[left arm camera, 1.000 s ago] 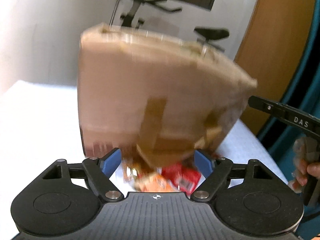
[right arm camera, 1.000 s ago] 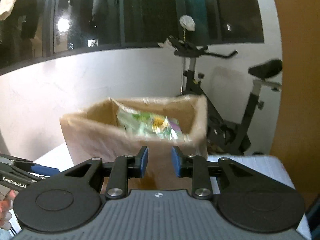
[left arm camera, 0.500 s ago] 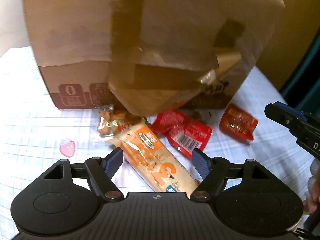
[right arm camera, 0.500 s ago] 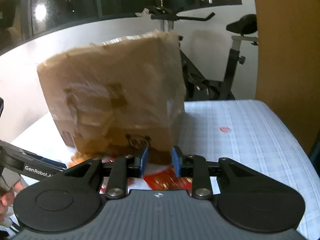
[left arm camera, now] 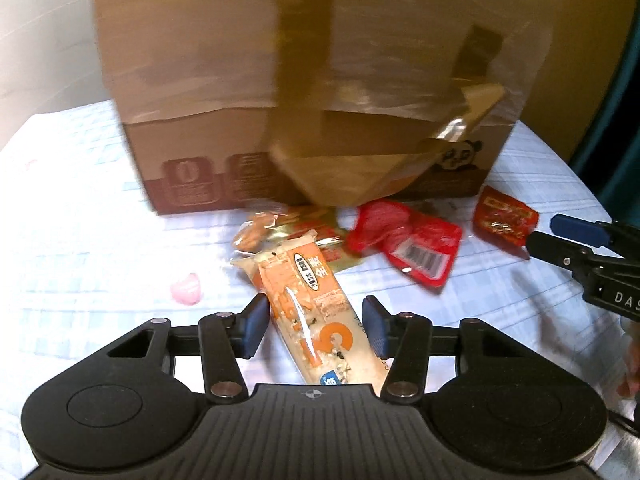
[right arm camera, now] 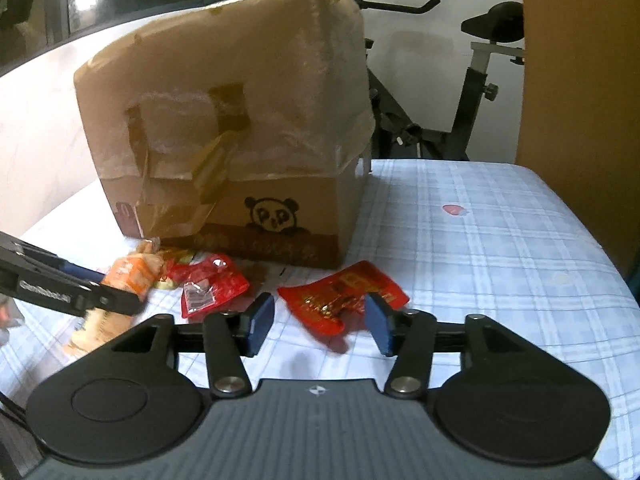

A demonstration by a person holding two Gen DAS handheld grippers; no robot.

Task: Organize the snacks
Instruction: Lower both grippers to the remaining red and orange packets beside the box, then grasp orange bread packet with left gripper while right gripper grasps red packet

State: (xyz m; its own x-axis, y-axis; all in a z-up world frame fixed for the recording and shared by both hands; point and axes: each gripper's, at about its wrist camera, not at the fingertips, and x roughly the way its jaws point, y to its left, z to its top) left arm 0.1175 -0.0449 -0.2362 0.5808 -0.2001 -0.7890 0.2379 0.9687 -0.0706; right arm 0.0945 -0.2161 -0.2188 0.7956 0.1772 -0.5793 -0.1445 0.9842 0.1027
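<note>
My left gripper (left arm camera: 316, 330) has just been closing around the orange snack bar (left arm camera: 316, 312), pads not yet pressing. My right gripper (right arm camera: 318, 322) has just been opening over the red packet (right arm camera: 344, 294) and holds nothing, ready to gather both near the cardboard box (right arm camera: 224, 120).

box (left arm camera: 320, 80) top cropped, tape blurred

You have a pale blue plaid cloth (right arm camera: 500, 240) covering the surface, printed with small strawberries. On it stands the taped cardboard box (right arm camera: 248, 120), and just before it lie the orange-and-white snack bar (left arm camera: 316, 312), a crinkled golden packet (left arm camera: 280, 232) and two red packets (left arm camera: 412, 248) (left arm camera: 505, 220).
</note>
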